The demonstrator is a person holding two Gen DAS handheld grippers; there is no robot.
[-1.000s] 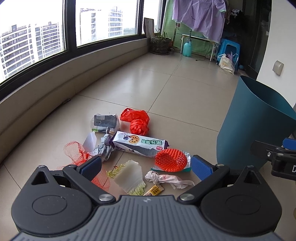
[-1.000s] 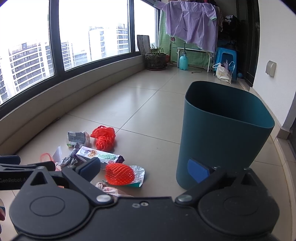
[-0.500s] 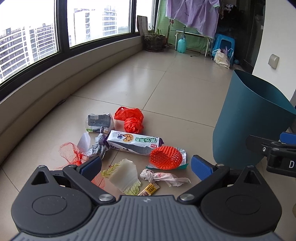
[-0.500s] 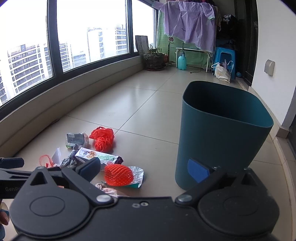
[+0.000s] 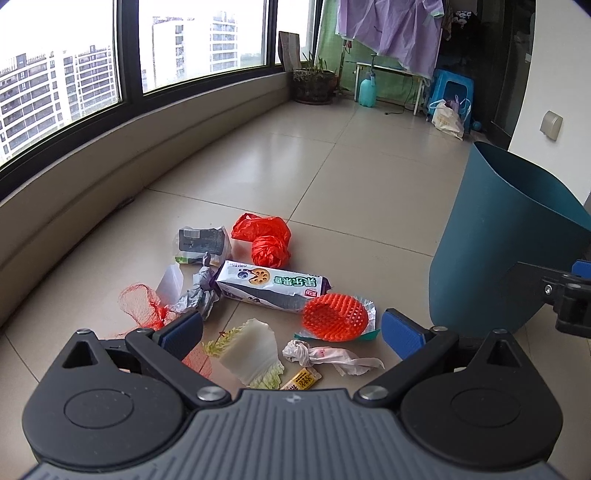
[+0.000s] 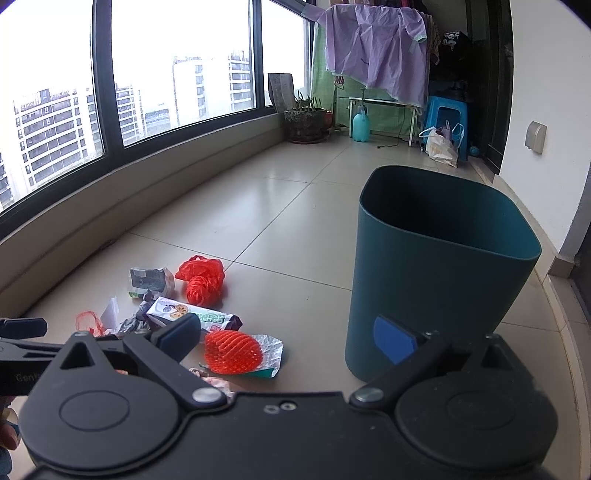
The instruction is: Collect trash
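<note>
Trash lies on the tiled floor: an orange foam net [image 5: 334, 316] on foil, a white and purple snack packet [image 5: 271, 286], a red plastic bag [image 5: 266, 240], a cabbage piece [image 5: 251, 350], a crumpled tissue [image 5: 325, 356] and a red mesh net [image 5: 142, 304]. A dark teal bin [image 6: 439, 273] stands to the right of the pile. My left gripper [image 5: 291, 332] is open and empty above the cabbage and tissue. My right gripper [image 6: 291, 338] is open and empty, between the foam net [image 6: 232, 350] and the bin.
A low curved wall [image 5: 92, 177] under the windows runs along the left. A potted plant [image 5: 314, 85], a blue stool [image 5: 452, 88], a white bag [image 5: 448, 120] and hanging laundry [image 5: 388, 29] stand at the far end. The right gripper's body [image 5: 565, 295] shows at the left wrist view's right edge.
Both grippers have drawn back and up a little, so the trash and bin sit slightly farther off. Both stay open; nothing was picked up.
</note>
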